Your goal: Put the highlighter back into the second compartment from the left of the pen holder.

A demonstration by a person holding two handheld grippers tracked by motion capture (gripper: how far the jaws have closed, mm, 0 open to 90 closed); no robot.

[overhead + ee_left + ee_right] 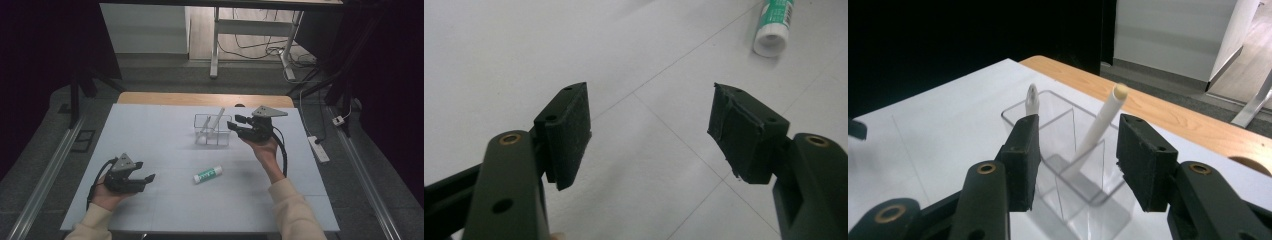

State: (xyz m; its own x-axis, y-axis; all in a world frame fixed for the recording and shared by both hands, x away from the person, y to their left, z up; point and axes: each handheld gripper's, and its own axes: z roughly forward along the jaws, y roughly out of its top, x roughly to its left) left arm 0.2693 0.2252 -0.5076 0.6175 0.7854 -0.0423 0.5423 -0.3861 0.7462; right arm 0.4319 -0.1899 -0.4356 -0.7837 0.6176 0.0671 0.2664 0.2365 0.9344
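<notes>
So from above you get the whole white table [165, 130]: a clear box [212, 130] toward the far side with white sticks leaning in it, and a green and white tube [207, 174] lying flat near the middle. The right gripper view gets in close on that box [1068, 165] and you can actually see it's split into compartments, with one long white stick [1098, 131] tilted in one and a second stick's tip [1032, 98] poking up behind the finger. The right gripper [233, 123] hangs just beside the box, fingers [1023, 160] spread, holding nothing. The left gripper [649, 130] is wide open over bare table, also empty, with the tube [774, 25] off ahead.
</notes>
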